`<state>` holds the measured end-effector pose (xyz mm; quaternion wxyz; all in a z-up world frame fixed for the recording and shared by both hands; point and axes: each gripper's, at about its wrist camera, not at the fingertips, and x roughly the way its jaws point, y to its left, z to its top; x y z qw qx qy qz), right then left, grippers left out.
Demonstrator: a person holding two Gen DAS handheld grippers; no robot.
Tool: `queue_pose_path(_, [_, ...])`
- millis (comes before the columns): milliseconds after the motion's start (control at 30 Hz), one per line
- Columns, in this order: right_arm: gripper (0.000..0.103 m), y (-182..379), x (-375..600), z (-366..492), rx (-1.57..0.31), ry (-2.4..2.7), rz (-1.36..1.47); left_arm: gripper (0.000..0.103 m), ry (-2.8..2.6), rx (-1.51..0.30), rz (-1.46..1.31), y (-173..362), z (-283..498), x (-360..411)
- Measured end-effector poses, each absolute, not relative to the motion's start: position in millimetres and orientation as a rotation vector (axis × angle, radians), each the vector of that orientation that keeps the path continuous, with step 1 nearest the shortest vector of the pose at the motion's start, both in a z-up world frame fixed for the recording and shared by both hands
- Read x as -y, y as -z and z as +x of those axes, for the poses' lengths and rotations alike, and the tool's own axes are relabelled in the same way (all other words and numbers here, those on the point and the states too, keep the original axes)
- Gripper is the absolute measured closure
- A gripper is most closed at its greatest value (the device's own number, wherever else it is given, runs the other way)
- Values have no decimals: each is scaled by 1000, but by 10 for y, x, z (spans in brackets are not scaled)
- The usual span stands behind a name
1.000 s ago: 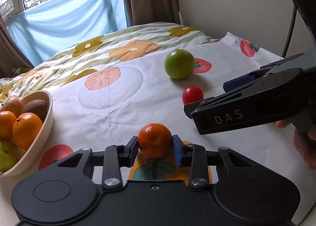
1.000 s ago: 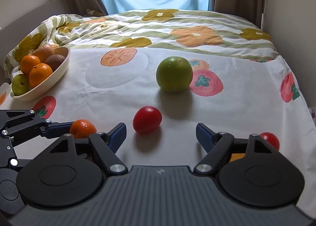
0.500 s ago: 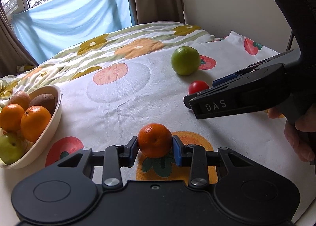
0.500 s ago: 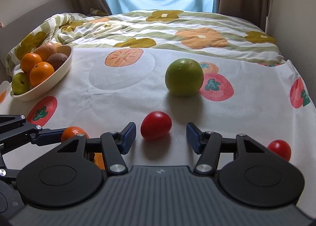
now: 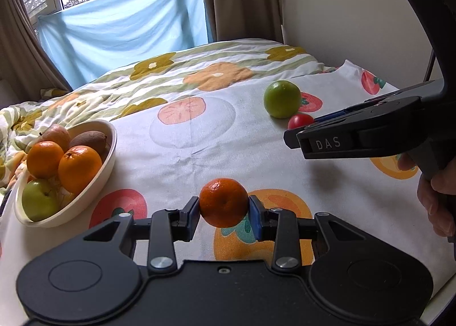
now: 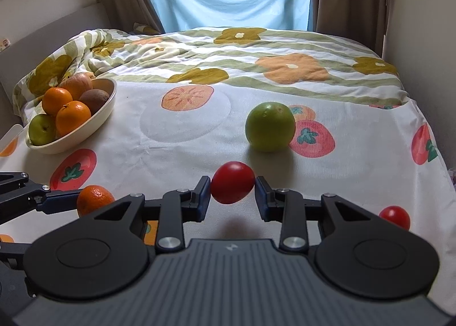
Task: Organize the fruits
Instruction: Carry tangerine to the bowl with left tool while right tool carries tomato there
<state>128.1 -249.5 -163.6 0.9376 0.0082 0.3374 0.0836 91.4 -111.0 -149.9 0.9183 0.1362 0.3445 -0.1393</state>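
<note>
The cream oval bowl [image 5: 109,137] of fruit sits to the left of both claws and farther back on the fruit-printed white cloth [image 5: 193,155], and the left gripper [image 5: 223,212] is the nearer of the two to it; any carry to the bowl, I judge, runs leftward and away from the person. The bowl's long axis runs roughly front to back in the left wrist view, and it already holds two oranges, a green apple, a brown kiwi and a pale reddish fruit. The left gripper is clamped on a small round orange mandarin [image 5: 223,202], its blue pads pressing both sides, with the fruit held clear of the cloth. The right gripper [image 6: 232,193] has just been closing, and a glossy red tomato [image 6: 232,182] now sits pinched between its pads, low over the cloth. Beyond it a large round green apple [image 6: 270,127] rests on the cloth well apart from the bowl, and a second small red tomato [image 6: 394,217] lies off to the right near the cloth's edge. The mandarin's skin is dimpled and matte, its stem end facing the camera.
</note>
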Motion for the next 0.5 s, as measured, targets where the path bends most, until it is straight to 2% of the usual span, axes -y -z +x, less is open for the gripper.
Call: queue_pose_path(500, [55,993,2032,1050,-633,-305,15,63,148,-654,184,810,613,718])
